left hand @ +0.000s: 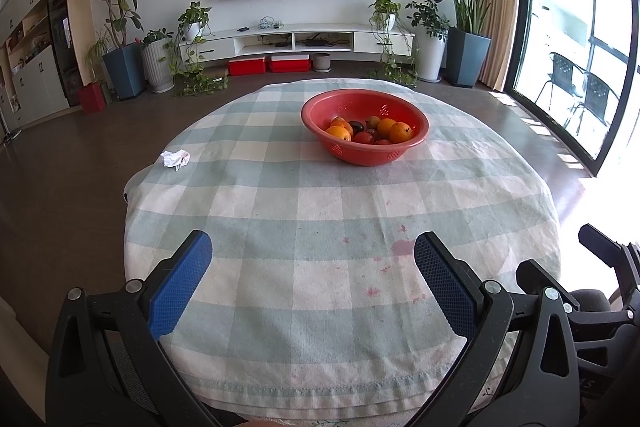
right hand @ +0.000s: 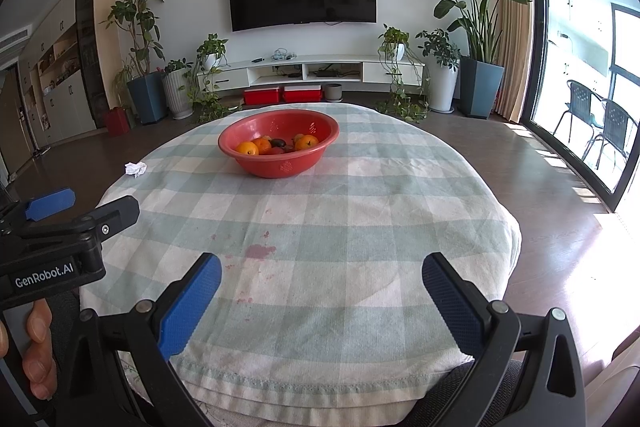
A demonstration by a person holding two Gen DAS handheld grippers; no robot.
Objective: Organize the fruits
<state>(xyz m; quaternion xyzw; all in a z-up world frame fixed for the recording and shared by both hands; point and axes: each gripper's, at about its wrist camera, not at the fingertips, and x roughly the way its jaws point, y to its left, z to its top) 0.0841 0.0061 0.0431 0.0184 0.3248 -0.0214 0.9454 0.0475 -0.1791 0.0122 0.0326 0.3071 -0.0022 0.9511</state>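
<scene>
Bowl [left hand: 365, 126] upright, rim up, round with no long axis; fruits [left hand: 370, 131] inside, well ahead of both claws. Left claw [left hand: 313, 254] and right claw [right hand: 321, 274] level over near table [right hand: 360, 227] edge, spread wide, grasping nothing.

A red plastic colander bowl [left hand: 365, 126] [right hand: 279, 142] sits upright on the far half of the desk, its wall pierced with small patches of drain holes. Inside lies a loose pile of fruits [left hand: 370, 131] [right hand: 277, 144]: several oranges [left hand: 400, 131] [right hand: 246, 148] around the edges, a few red round ones [left hand: 363, 137] low at the front, and a dark one [left hand: 356, 126] in the middle, possibly an avocado. All of them rest below the rim.
</scene>
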